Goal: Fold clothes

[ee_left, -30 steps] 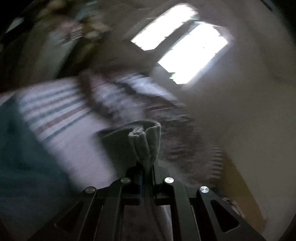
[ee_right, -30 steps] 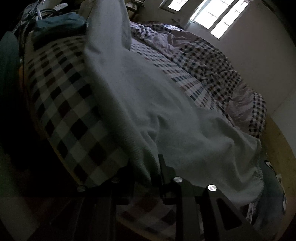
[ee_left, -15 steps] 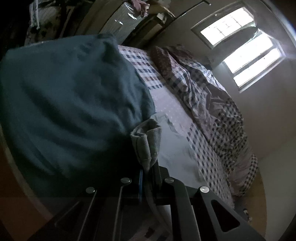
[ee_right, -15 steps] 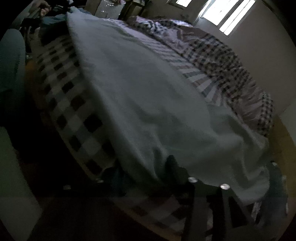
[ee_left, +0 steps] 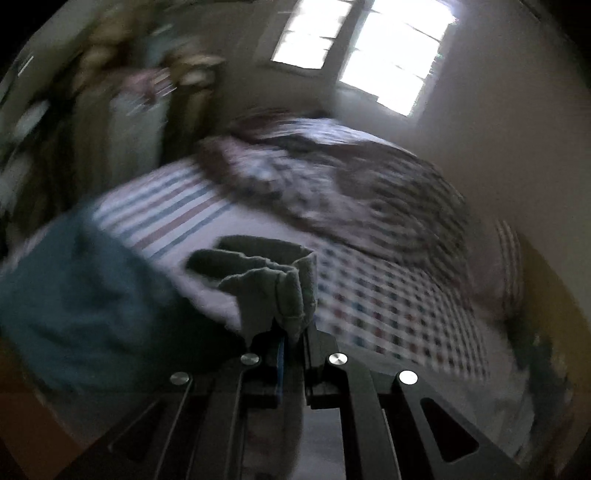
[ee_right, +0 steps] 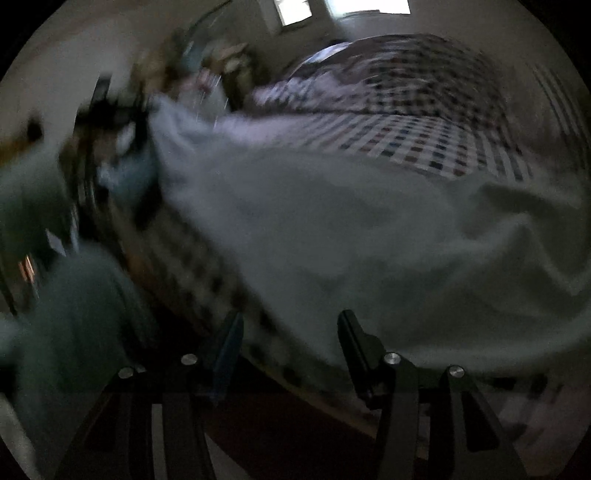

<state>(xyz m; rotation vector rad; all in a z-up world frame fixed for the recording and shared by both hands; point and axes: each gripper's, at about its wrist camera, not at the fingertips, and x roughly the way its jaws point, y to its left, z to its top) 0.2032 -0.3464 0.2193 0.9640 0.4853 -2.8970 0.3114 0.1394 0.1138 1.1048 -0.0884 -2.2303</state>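
1 bed (ee_left: 388, 310) carries 1 rumpled checked quilt (ee_left: 351, 192) along its far edge and 1 pale grey garment (ee_right: 332, 229) over its near edge. 1 teal cloth (ee_left: 74, 295) lies at the left corner. The left gripper (ee_left: 291, 332) pinches a bunched fold of the garment; the right gripper (ee_right: 288, 332) gapes wide, holding nothing.

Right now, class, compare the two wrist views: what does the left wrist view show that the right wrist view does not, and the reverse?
Only the left wrist view shows the left gripper shut on a bunched fold of grey cloth, and a teal garment lying beside it.

Only the right wrist view shows the right gripper open, and the pale garment spread wide across the bed.

Both show the checked bedsheet, the rumpled duvet and the window.
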